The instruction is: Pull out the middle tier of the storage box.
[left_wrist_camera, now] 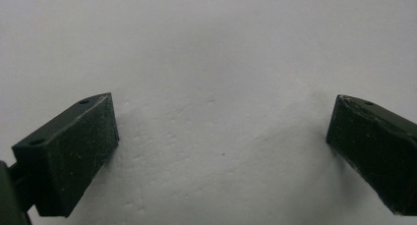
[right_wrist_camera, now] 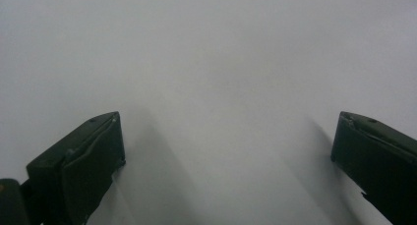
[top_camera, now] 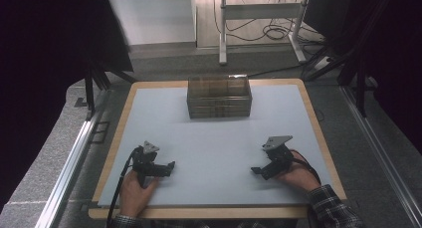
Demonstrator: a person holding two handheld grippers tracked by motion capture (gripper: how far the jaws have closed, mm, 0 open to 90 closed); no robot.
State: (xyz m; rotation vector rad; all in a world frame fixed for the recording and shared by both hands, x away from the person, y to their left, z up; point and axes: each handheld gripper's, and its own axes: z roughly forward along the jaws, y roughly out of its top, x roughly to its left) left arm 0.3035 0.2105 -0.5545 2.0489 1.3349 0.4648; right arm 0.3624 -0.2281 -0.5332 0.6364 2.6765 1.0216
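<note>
Left gripper (top_camera: pixel 169 167) low over the near-left of the bench (top_camera: pixel 214 138), jaws wide apart, nothing between them — bare pale surface below. Right gripper (top_camera: pixel 256 171) at the near-right, likewise spread wide and empty. Clear box (top_camera: pixel 219 97) at the far middle of the bench — well apart from both grippers, untouched.

bench top (top_camera: pixel 214 143): pale grey-blue, plain, with a light wood edge
box (top_camera: pixel 219 97): clear walls with a brown tint, brown layers inside
left hand-held gripper (top_camera: pixel 170 166): black, grey plate on top
right hand-held gripper (top_camera: pixel 255 171): black, grey plate on top
sleeve (top_camera: pixel 332 208): dark plaid, thin light lines
floor (top_camera: pixel 45 153): speckled grey
</note>
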